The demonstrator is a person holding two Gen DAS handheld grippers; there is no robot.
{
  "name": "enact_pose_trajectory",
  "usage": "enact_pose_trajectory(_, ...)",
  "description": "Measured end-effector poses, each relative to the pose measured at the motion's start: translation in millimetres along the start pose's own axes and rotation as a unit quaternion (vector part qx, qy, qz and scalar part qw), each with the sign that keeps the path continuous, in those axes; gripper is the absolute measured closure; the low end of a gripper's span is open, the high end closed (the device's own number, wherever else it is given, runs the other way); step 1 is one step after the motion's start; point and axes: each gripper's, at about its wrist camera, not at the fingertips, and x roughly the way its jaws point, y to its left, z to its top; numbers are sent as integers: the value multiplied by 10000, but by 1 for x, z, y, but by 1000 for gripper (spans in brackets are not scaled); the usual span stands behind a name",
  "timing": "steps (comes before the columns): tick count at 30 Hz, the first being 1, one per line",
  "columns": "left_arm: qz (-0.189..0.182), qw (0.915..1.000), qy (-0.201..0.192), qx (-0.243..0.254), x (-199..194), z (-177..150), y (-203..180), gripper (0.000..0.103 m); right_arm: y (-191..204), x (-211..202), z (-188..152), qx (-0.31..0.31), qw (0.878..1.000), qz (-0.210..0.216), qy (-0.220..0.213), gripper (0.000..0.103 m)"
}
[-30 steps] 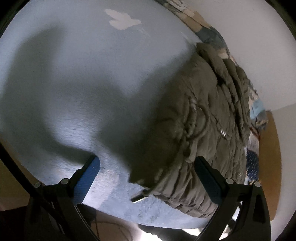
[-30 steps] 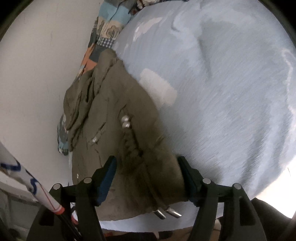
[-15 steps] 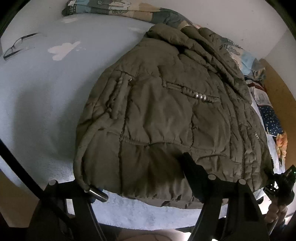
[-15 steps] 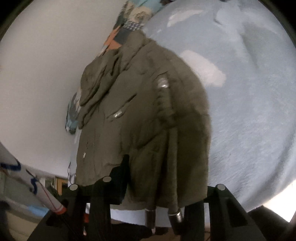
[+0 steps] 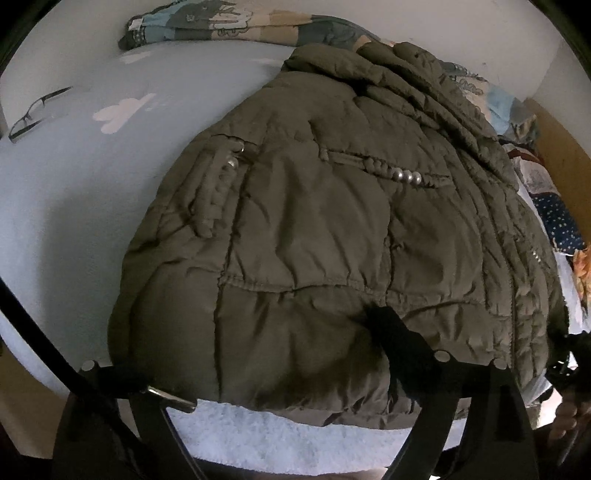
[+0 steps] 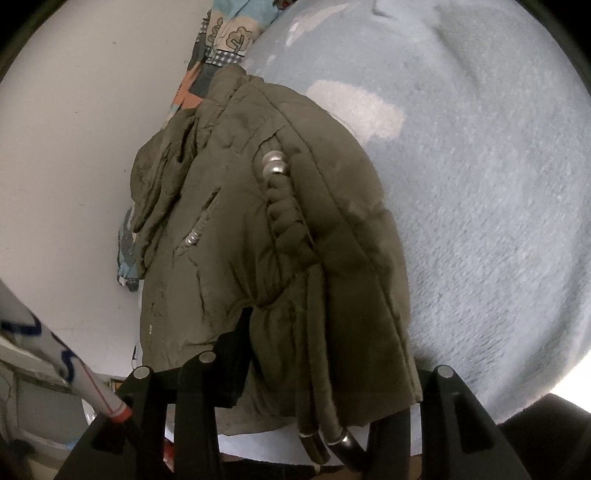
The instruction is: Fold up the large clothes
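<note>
An olive-green quilted jacket (image 5: 314, 236) lies on a light blue fleece blanket (image 5: 66, 192), its hood toward the wall. My left gripper (image 5: 266, 354) is shut on the jacket's near hem, its left side buried in the fabric; a metal cord tip (image 5: 171, 398) hangs beside it. In the right wrist view the jacket (image 6: 258, 236) drapes over my right gripper (image 6: 325, 362), which is shut on the hem, where two cords with metal ends (image 6: 328, 441) dangle.
A pair of glasses (image 5: 35, 112) lies on the blanket at far left. A patterned quilt (image 5: 229, 26) runs along the white wall behind the jacket. The open blanket (image 6: 480, 184) lies right of the jacket. A white pole with blue marks (image 6: 62, 363) is at left.
Both grippers have closed on the jacket's near hem and lifted it. The jacket now fills both views and its fabric covers the blue pads seen a second ago.
</note>
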Motion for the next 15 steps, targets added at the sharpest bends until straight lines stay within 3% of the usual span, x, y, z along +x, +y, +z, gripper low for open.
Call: enact_pose_trajectory(15, 274, 9995, -55, 128, 5, -4, -5, 2, 6, 3, -6, 78, 9996, -130, -244, 59)
